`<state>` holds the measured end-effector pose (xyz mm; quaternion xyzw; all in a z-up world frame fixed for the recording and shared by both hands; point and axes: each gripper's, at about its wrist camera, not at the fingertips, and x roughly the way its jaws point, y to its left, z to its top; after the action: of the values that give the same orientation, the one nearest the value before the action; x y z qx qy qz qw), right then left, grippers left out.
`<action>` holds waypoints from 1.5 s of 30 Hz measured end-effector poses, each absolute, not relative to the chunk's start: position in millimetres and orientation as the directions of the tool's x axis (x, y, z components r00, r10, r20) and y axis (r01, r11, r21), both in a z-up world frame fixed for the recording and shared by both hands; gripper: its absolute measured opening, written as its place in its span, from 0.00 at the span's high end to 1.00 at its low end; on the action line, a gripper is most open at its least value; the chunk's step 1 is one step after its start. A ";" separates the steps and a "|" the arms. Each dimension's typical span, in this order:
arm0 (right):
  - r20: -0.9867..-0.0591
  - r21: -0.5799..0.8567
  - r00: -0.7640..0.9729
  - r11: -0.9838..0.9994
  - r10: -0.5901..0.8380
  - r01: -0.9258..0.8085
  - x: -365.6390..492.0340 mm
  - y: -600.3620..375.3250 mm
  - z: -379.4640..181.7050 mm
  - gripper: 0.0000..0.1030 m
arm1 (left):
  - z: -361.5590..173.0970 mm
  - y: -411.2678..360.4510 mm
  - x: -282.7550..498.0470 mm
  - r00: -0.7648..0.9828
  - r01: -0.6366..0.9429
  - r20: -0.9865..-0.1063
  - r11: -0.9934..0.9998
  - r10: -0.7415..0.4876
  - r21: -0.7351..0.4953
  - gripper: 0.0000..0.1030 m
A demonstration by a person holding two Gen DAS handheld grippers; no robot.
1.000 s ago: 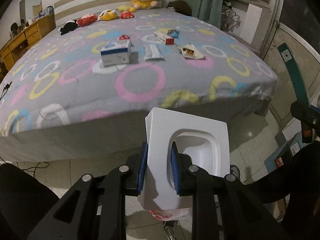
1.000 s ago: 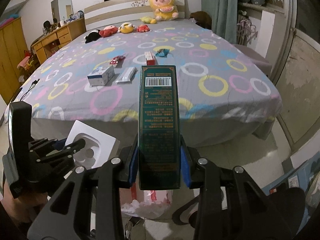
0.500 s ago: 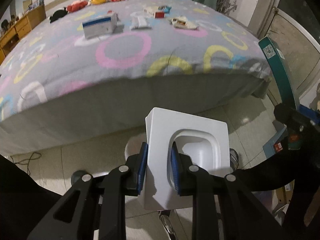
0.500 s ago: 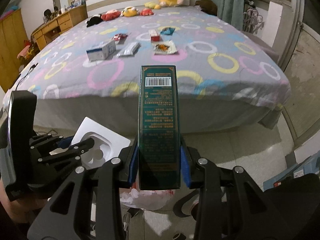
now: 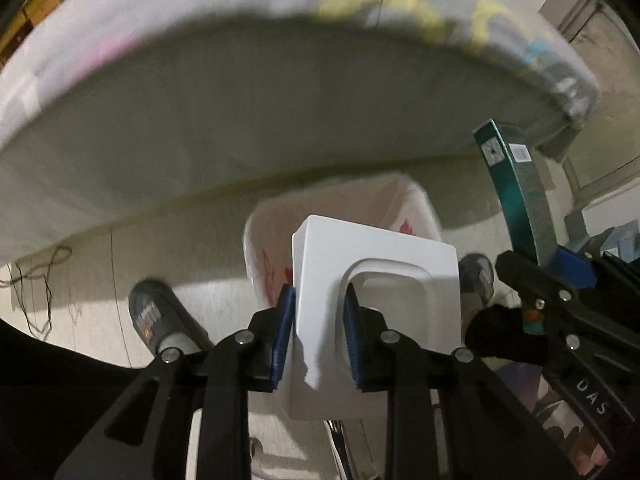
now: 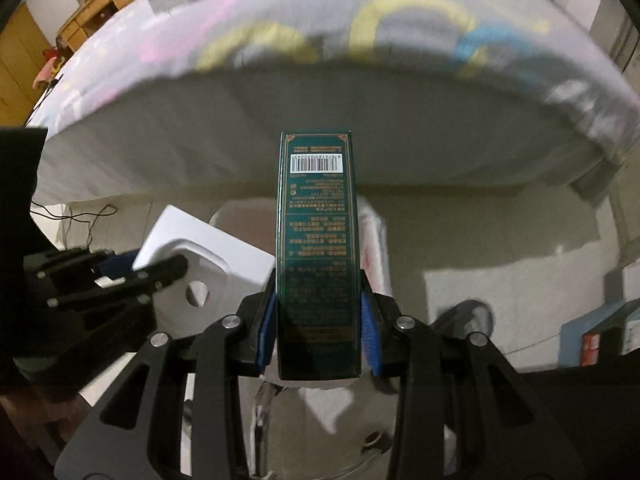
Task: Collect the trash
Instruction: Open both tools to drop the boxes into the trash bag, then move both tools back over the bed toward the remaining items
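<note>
My left gripper (image 5: 318,334) is shut on a white moulded packaging tray (image 5: 380,280), held over a white trash bag with red print (image 5: 268,256) on the floor. My right gripper (image 6: 318,328) is shut on a tall dark green box with a barcode (image 6: 316,220), also above the bag (image 6: 374,240). The green box shows at the right of the left wrist view (image 5: 516,192). The white tray and left gripper show at the left of the right wrist view (image 6: 200,252).
The bed (image 5: 240,100) with its ring-patterned cover fills the top of both views, its side wall close ahead. Two shoes (image 5: 152,312) stand beside the bag. A cable (image 6: 76,216) lies on the floor at left. Wooden drawers (image 6: 100,4) stand far left.
Both grippers have tilted down and dropped towards the floor. The bed top has slid out of sight and the trash bag has come into view under the held items.
</note>
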<state>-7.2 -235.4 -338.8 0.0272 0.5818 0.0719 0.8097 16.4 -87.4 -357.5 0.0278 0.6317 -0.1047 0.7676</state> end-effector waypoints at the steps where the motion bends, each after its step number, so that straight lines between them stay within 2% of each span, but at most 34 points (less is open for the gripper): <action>1: -0.944 0.134 0.292 0.987 0.153 -0.084 -3.4 -234.0 -346.2 0.66 | -362.3 -87.2 17.5 0.168 0.188 -0.978 0.978 -0.123 -0.090 0.76; 8: -0.959 0.193 0.202 0.980 0.199 -0.047 17.0 -233.1 -378.1 0.66 | -402.1 -91.2 19.1 0.085 0.179 -0.993 0.982 -0.083 -0.067 0.74; 10: -0.962 0.201 0.183 0.979 0.205 -0.039 19.0 -233.3 -385.4 0.66 | -409.0 -91.6 20.5 0.061 0.182 -0.994 0.980 -0.088 -0.075 0.68; 11: -0.962 0.204 0.176 0.978 0.208 -0.038 19.2 -233.0 -388.1 0.63 | -410.0 -91.4 19.6 0.059 0.182 -0.994 0.980 -0.087 -0.075 0.52; 12: -0.963 0.214 0.161 0.976 0.216 -0.034 20.1 -232.9 -391.9 0.43 | -411.5 -91.2 20.0 0.059 0.179 -0.995 0.981 -0.086 -0.075 0.26; 13: -0.963 0.220 0.152 0.975 0.221 -0.025 20.7 -233.8 -394.6 0.29 | -411.8 -90.6 20.6 0.061 0.172 -0.994 0.982 -0.089 -0.077 0.17; 14: -0.962 0.225 0.155 0.974 0.224 -0.013 20.8 -233.1 -396.1 0.14 | -412.7 -89.6 21.2 0.061 0.166 -0.994 0.983 -0.094 -0.083 0.13; 24: -0.958 0.256 0.161 0.960 0.237 0.113 27.1 -254.1 -395.4 0.13 | -410.1 -74.8 24.5 0.076 0.098 -0.991 0.990 -0.111 -0.104 0.13; 32: -0.955 0.260 0.185 0.955 0.233 0.140 24.4 -265.6 -391.8 0.13 | -398.6 -70.3 25.5 0.122 0.085 -0.987 0.992 -0.106 -0.096 0.13; 45: -0.934 0.276 0.277 0.947 0.224 0.165 4.9 -278.0 -354.0 0.12 | -343.8 -53.1 19.4 0.286 0.066 -0.951 0.993 -0.116 -0.102 0.13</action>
<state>4.9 -278.0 -354.0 0.1620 0.6010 0.0190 0.7824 19.4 -53.1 -343.8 -0.0212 0.5947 -0.0569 0.8017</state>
